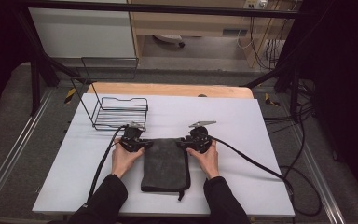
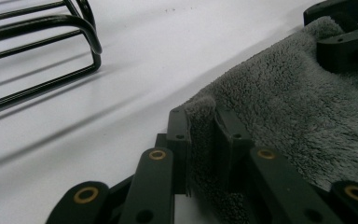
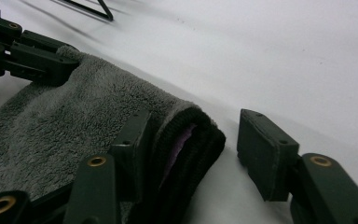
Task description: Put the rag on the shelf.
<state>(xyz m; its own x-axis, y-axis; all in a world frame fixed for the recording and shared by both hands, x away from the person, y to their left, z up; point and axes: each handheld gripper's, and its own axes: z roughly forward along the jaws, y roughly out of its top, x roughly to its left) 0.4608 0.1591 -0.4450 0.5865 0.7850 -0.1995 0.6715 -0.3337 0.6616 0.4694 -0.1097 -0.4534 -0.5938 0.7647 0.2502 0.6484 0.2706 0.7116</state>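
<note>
A folded dark grey towel (image 1: 165, 163) lies on the white tabletop (image 1: 242, 121) between the person's two hands. My left gripper (image 1: 142, 144) sits at the towel's far left corner. In the left gripper view its jaws (image 2: 203, 123) are shut on a pinched-up fold of the towel (image 2: 284, 107). My right gripper (image 1: 186, 143) is at the far right corner. In the right gripper view the towel's (image 3: 74, 107) thick folded edge lies between its jaws (image 3: 198, 133). One jaw is against the towel and the other stands apart from it, so that gripper is open.
A black wire basket (image 1: 119, 112) stands on the table just beyond my left gripper, close to it in the left gripper view (image 2: 42, 46). Cables trail from both grippers toward the table's front and right. A wooden board (image 1: 168, 89) lines the far edge.
</note>
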